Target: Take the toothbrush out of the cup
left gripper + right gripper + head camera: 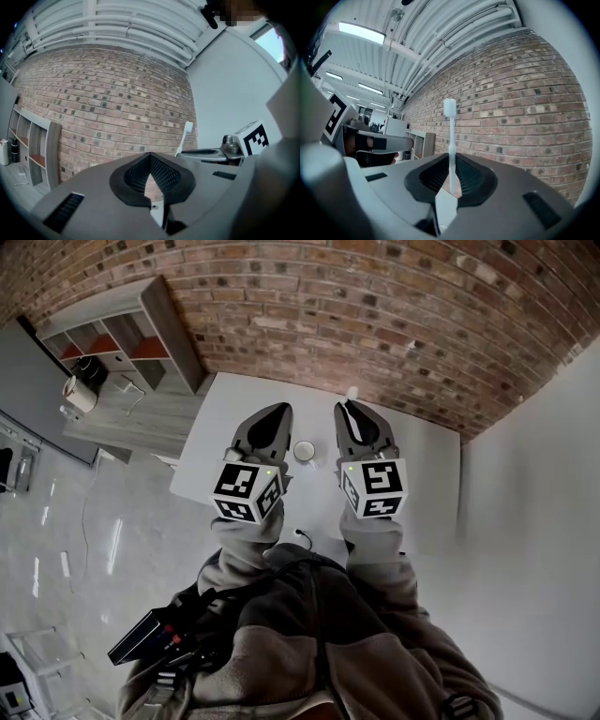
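Note:
A white toothbrush [450, 133] stands upright between the jaws of my right gripper [452, 161], which is shut on its handle. In the head view the toothbrush's bristle end [352, 393] pokes out past the right gripper [345, 411], held above the white table [422, 474]. A small white cup [304, 450] sits on the table between the two grippers, apart from the brush. My left gripper [278, 411] hovers left of the cup, shut and holding nothing. The left gripper view shows its closed jaws [150, 159] and the toothbrush [186, 136] off to the right.
A brick wall [375, 315] runs right behind the table's far edge. A grey shelf unit [122, 334] stands at the far left on the floor. A thin dark cable [302, 538] lies near the table's front edge. A white wall [534, 474] lies to the right.

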Motion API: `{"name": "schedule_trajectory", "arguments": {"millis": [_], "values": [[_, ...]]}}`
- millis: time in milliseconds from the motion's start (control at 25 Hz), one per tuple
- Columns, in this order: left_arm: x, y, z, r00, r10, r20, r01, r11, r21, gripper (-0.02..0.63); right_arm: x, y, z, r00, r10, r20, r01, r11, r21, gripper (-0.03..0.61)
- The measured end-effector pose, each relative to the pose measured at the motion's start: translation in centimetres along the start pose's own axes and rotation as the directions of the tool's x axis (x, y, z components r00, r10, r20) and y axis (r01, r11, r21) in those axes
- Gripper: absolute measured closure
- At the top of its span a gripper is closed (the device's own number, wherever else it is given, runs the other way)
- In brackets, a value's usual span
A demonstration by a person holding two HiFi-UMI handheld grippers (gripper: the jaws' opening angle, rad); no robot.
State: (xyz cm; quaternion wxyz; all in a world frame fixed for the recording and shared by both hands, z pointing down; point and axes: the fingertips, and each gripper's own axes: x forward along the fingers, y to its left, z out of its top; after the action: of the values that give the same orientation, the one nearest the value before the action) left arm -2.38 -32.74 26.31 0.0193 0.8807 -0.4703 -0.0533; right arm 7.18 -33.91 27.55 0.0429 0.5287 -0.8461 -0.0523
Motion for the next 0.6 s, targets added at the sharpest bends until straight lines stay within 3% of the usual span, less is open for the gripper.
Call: {"name": "schedule_trajectory", "arguments": {"millis": [600], "values": [[-0.1, 1.2, 3.8, 0.996, 0.058, 0.070, -0.061, 0.997, 0.052, 0.611, 0.2, -0.3, 4.7, 0.994, 0.009, 0.107, -0.004, 0.999, -0.043, 0.537]]}}
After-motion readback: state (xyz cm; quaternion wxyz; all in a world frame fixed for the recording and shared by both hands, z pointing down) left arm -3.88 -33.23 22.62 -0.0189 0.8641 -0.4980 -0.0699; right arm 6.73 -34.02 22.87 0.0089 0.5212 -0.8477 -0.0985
